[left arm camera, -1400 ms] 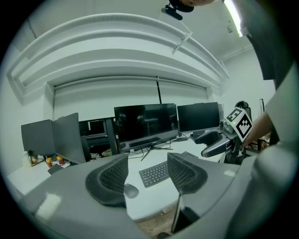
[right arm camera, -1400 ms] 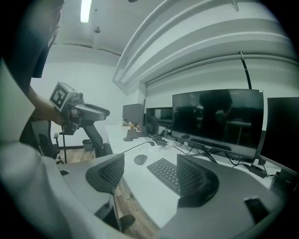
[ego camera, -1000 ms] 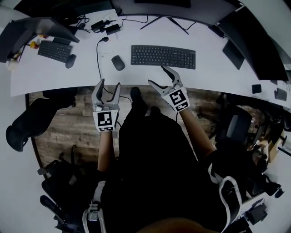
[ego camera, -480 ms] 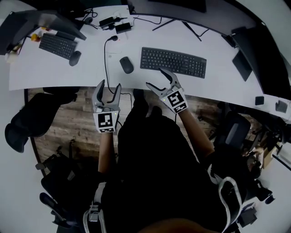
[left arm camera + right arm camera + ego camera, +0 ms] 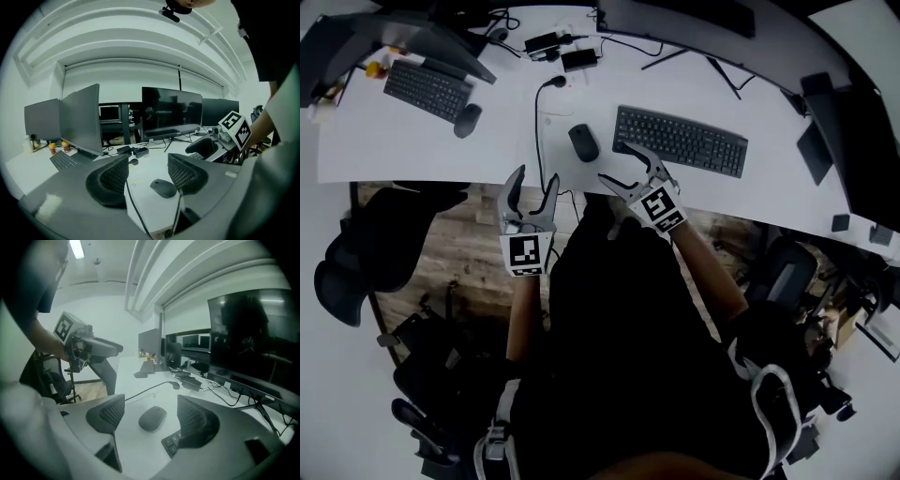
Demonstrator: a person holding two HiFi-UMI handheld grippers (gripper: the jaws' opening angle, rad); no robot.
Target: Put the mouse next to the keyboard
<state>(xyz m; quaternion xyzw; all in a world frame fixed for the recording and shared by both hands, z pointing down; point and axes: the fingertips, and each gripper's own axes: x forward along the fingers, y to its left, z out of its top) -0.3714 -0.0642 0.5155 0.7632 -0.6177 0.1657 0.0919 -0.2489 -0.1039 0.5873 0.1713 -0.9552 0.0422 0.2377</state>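
Mouse (image 5: 583, 142) lies flat on the white tabletop (image 5: 412, 141) near its front edge, just beside the left end of the keyboard (image 5: 680, 141), not touching it. A dark cable (image 5: 536, 122) runs past the mouse's left side.

Right gripper (image 5: 615, 161): fingers spread wide, nothing held, tips over the front edge at the keyboard's near-left corner, short of the mouse.

Left gripper (image 5: 534, 178): fingers wide apart, empty, off the front edge, above the wood floor (image 5: 450, 272).

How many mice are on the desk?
2. One mouse lies left of the middle keyboard; the other mouse sits beside the far-left keyboard. Monitors may hide more.
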